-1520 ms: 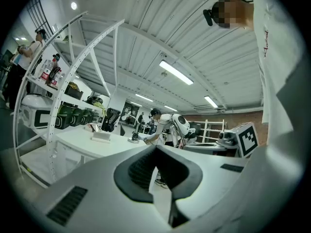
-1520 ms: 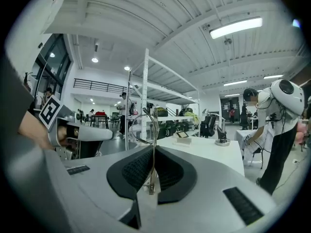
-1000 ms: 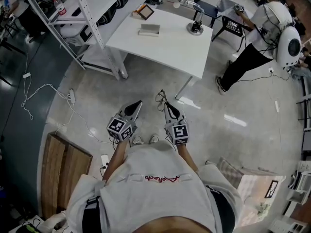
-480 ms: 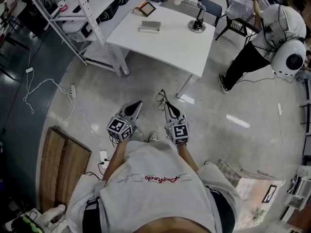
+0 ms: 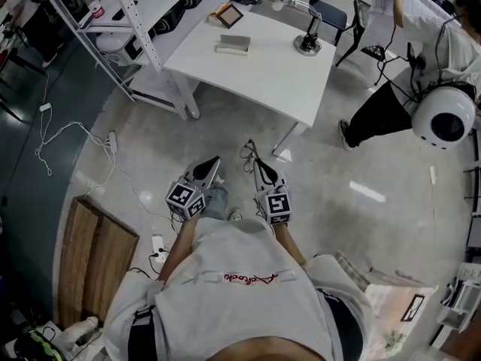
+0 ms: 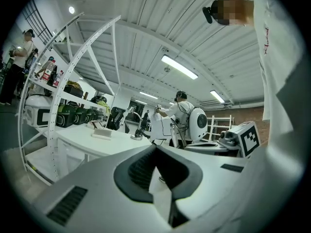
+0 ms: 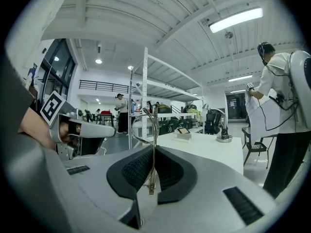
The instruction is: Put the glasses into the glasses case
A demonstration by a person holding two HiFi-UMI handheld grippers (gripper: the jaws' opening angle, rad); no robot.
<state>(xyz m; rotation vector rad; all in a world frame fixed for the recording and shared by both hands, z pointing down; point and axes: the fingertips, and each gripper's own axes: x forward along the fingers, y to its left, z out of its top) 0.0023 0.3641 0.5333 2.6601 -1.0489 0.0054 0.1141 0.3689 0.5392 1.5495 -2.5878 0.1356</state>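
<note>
Your right tongs [image 5: 254, 153] clamp one pair of glasses [image 7: 153, 144] by a temple, in the air ahead of you. Your left tongs [image 5: 215, 160] are closed on nothing. Nothing is cased yet: carrying and insertion remain. Well apart, the white counter [image 5: 263, 70] bears one grey box [image 5: 231, 45], possibly the case.

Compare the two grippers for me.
The right gripper is clamped on the glasses; the left gripper holds nothing. In the head view the left gripper slants toward the right one, which points straighter ahead. Both have jaws closed, side by side above the floor.
</note>
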